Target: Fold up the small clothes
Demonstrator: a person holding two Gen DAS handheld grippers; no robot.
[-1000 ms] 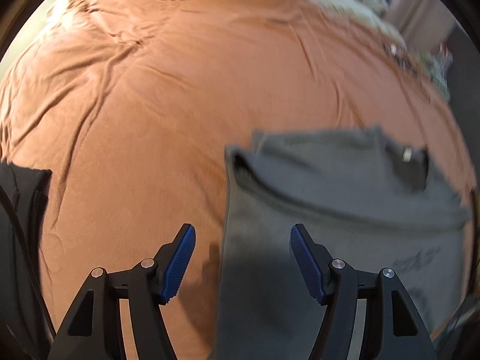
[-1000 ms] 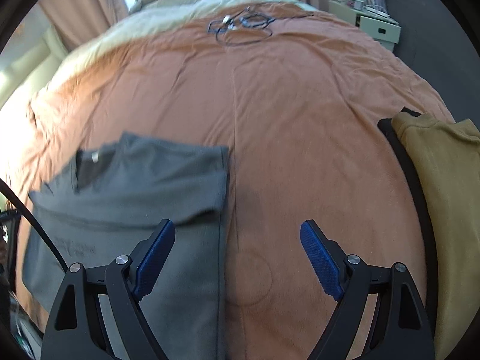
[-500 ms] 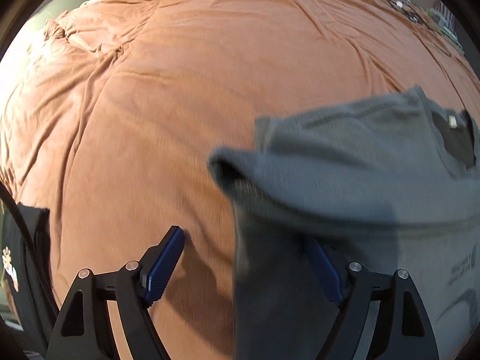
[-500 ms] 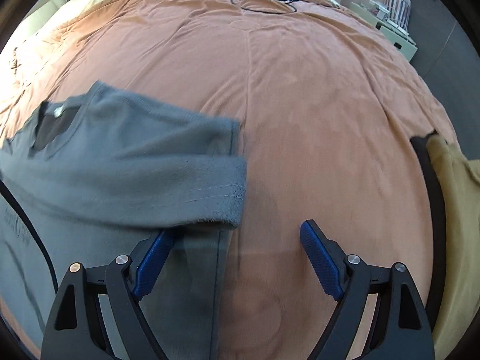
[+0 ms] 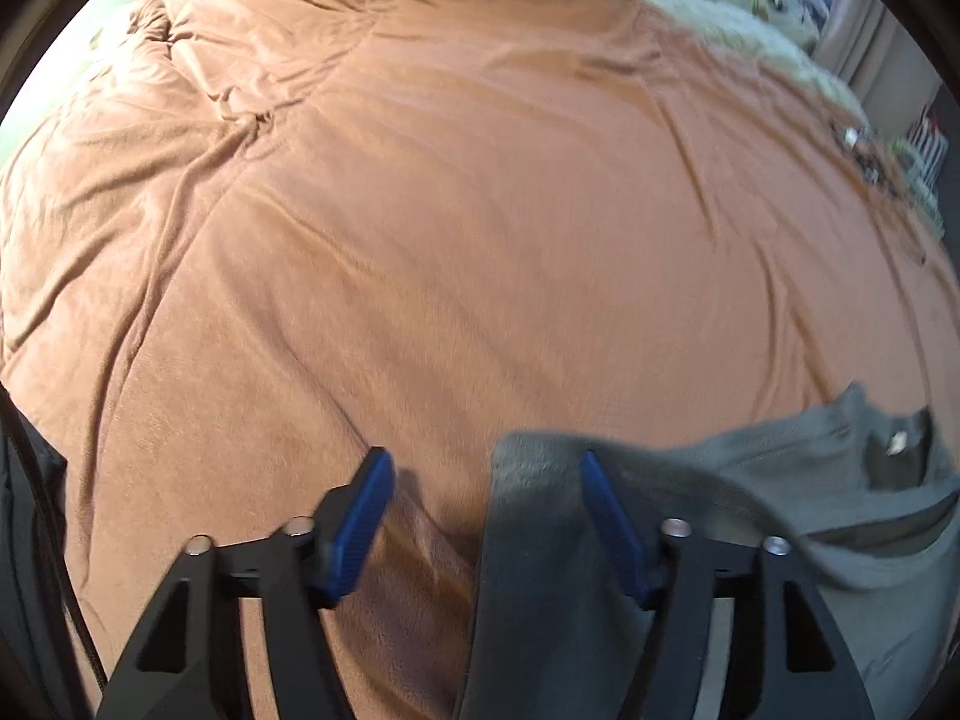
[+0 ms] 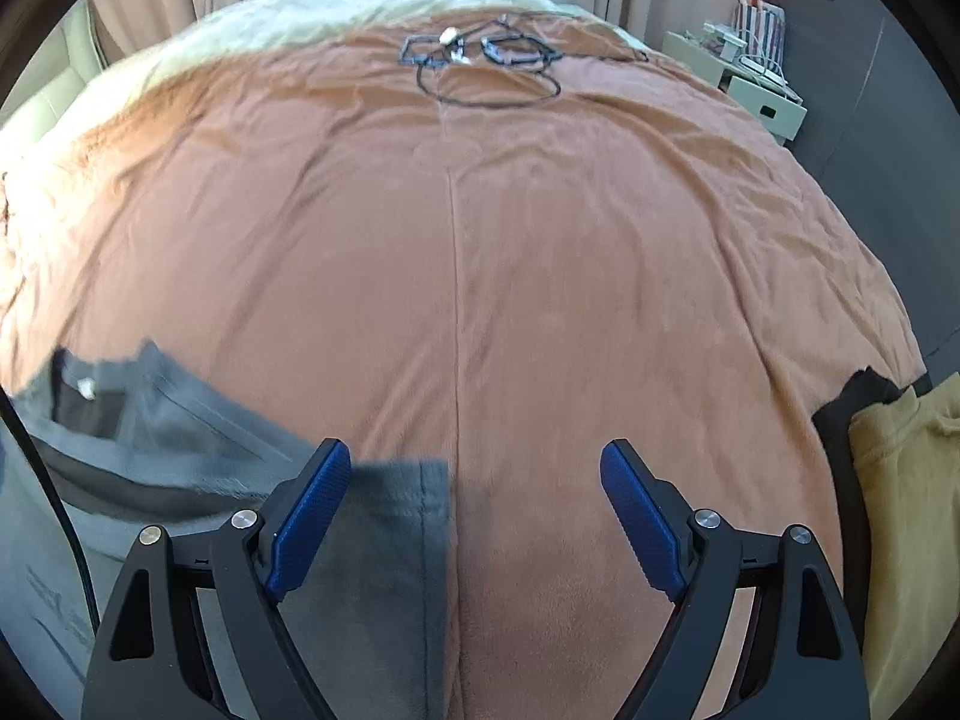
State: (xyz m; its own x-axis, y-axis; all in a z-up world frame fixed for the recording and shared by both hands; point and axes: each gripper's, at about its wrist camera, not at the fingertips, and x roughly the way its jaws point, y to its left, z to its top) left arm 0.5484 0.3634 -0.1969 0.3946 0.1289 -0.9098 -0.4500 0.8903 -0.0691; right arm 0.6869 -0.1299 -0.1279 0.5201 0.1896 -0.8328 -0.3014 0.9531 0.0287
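A: In the left wrist view, what lies on the rust-orange fleece bedspread [image 5: 480,228]?

B: The dark grey cotton T-shirt [image 5: 840,510], low and to the right. Its neckline with a small white label points up and right, and its long axis runs from there down toward the camera. A folded edge of it lies between the 2 blue-padded fingers of the left gripper [image 5: 483,516].

A: Are those fingers gripping it?

B: No, they stand spread wide with nothing pinched. The shirt's lower part is cut off by the frame and hidden behind the right finger's black arm, and the cloth is blurred.

A: And the right wrist view?

B: The right gripper [image 6: 474,519] is likewise spread wide and holds nothing. The shirt [image 6: 150,450] sits low on the left, collar toward the upper left, its folded hem reaching between the fingers. A faint print near the left edge is unreadable.

A: Any containers?

B: A pale storage box [image 6: 762,99] stands beyond the bed, its contents too small to tell. A tangle of black cables [image 6: 480,60] lies far up the bedspread, and a mustard-yellow folded garment [image 6: 906,510] is cut off at right.
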